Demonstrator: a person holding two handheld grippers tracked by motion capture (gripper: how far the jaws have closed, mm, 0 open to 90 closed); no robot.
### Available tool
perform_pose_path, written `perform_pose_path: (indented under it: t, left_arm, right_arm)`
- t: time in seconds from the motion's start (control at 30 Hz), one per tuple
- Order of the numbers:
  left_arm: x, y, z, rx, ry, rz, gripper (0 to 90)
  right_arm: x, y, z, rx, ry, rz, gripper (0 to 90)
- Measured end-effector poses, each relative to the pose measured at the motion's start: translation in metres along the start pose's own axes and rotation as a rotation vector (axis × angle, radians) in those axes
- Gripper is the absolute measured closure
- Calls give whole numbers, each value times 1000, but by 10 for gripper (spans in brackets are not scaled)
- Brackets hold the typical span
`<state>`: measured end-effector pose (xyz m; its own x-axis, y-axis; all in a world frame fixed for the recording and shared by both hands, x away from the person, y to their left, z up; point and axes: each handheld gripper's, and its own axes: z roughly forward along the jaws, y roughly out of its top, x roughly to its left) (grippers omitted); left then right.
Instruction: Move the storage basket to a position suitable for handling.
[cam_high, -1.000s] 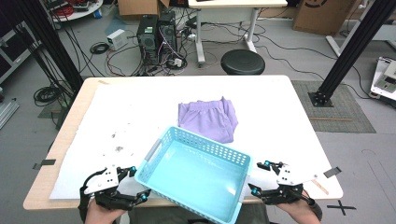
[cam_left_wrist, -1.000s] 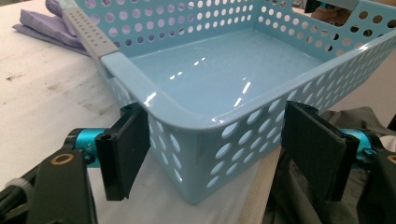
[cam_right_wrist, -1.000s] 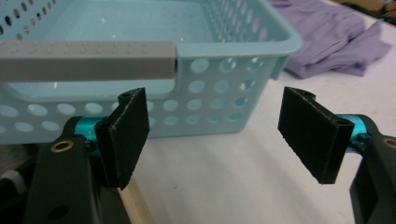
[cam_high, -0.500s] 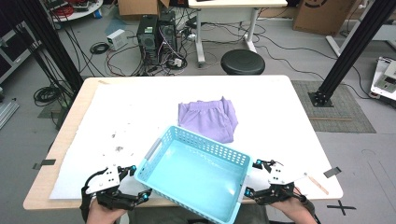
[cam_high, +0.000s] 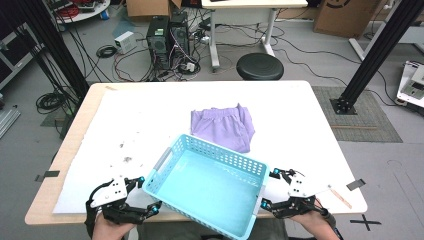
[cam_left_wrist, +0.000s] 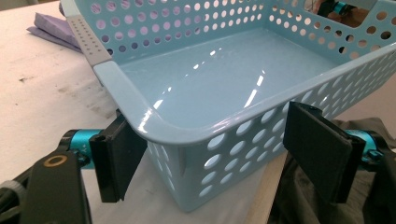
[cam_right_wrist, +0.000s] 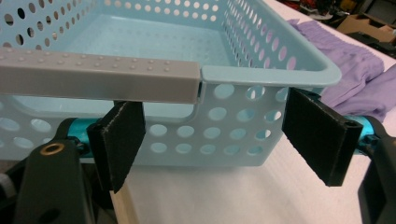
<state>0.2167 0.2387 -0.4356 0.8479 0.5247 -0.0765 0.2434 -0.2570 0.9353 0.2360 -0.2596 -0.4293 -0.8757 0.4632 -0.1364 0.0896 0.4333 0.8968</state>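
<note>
Two grippers are seen at the near ends of a light-blue basket (cam_high: 207, 187) on the table (cam_high: 300, 115), which overhangs the near edge. The left gripper (cam_high: 141, 196) is held at one corner with its jaws spread wide and nothing pinched. The right gripper (cam_high: 266, 189), shifted slightly inward from a second ago, faces the grey handle (cam_right_wrist: 98, 77); its jaws have just been opening, and no grip is taken. The basket sits unmoved since then. A folded purple garment (cam_high: 223, 126) lies just behind it. The basket appears freshly released, placement likely finished.
</note>
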Motion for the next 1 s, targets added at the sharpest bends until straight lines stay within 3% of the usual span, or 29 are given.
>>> perform_pose_path:
  t: [0.1,0.17,0.3,0.37,0.47,0.53,0.67,0.73,0.93,1.0]
  left_arm:
    - [0,1,-4,-37,2,-7,229]
    - [-1,0,-7,-51,5,-16,251]
    - [1,-2,-9,-29,3,-34,272]
    - [0,-3,-7,12,0,-47,258]
    - [-1,-3,-5,20,2,-41,232]
    - [0,-3,-4,27,-8,-26,229]
    - [3,-5,-4,32,-27,-13,227]
    - [3,-5,-3,36,-28,-2,223]
    - [8,-5,3,42,-50,-3,187]
    - [8,-5,5,48,-54,-5,169]
  right_arm:
    - [-2,4,-1,-5,5,15,262]
    - [-4,5,-1,-25,5,-4,297]
    - [-4,7,1,-29,3,-15,299]
    - [-4,4,4,12,11,44,260]
    - [-4,0,6,52,18,78,256]
    - [1,-5,5,109,14,102,256]
    - [7,-6,-6,96,1,115,255]
    - [12,-8,-10,97,27,145,254]
    - [40,-7,-12,105,66,99,251]
    - [46,-6,-9,118,98,97,245]
